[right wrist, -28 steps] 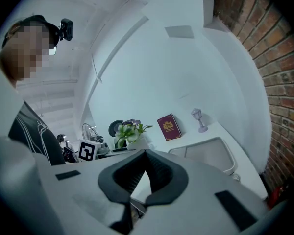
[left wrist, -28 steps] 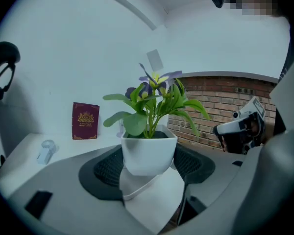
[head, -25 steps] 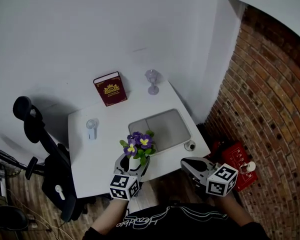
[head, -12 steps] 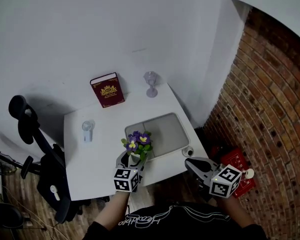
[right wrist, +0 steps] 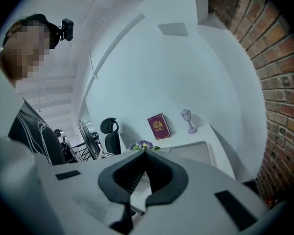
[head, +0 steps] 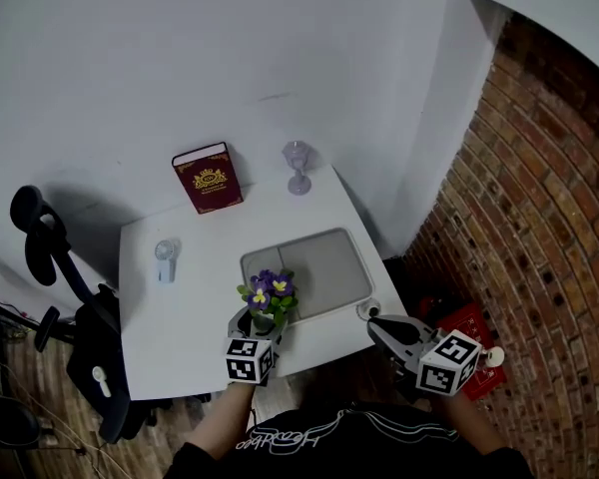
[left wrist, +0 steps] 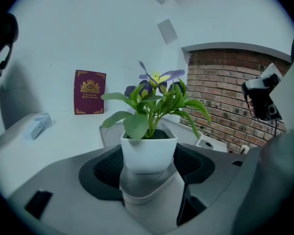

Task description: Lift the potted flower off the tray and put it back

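The left tool [head: 264,320] grips a potted flower [left wrist: 149,112], purple and yellow blooms over green leaves in a small white square pot, with its jaws pressed against the pot's two sides. The plant is upright at the near edge of the white bench [head: 185,327], off the flat grey rectangular tray [head: 324,267] and just beside that tray's near left corner. I cannot tell whether the pot rests on the bench or hangs just above it. The right tool [right wrist: 146,153] is empty, its jaws closed together, beyond the bench's near right corner. A dark red book with gold print [head: 208,178] stands against the white wall, and a small pale lantern-shaped ornament [head: 298,167] stands beside it. A small white hand-held fan [head: 165,260] lies left of the tray.
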`<state>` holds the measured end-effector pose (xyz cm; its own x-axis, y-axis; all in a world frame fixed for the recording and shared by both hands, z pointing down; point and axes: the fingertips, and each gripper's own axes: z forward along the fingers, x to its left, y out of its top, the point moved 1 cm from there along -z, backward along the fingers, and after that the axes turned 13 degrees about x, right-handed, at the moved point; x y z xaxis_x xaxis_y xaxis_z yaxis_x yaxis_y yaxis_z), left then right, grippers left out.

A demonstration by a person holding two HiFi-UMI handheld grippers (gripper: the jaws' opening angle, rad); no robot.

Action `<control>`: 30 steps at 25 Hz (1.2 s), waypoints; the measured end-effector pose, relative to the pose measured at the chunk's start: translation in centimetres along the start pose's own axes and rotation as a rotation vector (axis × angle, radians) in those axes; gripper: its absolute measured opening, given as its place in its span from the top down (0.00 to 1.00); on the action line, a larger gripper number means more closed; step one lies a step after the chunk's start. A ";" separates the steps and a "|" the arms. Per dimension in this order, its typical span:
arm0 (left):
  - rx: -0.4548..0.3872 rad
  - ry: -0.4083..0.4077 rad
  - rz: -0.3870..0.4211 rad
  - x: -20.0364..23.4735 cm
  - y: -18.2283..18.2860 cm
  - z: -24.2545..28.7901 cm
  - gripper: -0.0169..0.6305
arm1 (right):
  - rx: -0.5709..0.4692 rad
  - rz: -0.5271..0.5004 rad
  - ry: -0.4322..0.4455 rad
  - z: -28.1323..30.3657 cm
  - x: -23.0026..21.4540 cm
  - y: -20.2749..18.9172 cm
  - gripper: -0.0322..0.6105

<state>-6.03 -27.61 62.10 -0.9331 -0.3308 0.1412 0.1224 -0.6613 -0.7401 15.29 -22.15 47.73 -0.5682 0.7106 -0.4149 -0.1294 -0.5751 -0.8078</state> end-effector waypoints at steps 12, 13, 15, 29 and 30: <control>-0.006 0.039 0.021 -0.3 0.0 0.6 0.45 | 0.021 -0.019 0.016 -0.1 -0.6 -0.4 0.95; -0.006 0.035 0.016 -0.3 -0.1 0.6 0.45 | 0.021 -0.020 0.015 -0.1 -0.5 -0.4 0.95; -0.002 0.021 0.010 -0.2 -0.3 0.5 0.44 | 0.015 -0.021 0.015 -0.3 -0.3 -0.5 0.95; 0.016 -0.129 -0.018 -1.5 -0.5 -7.0 0.42 | -0.018 0.012 0.024 -0.6 5.1 -0.4 0.95; 0.011 -0.153 -0.008 -2.0 -0.1 -8.0 0.42 | -0.021 0.012 0.029 -0.5 5.7 -0.3 0.95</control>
<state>-6.88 -21.48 56.58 -0.8717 -0.4238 0.2462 0.1199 -0.6716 -0.7311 12.45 -17.71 45.41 -0.5460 0.7152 -0.4363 -0.1052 -0.5752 -0.8112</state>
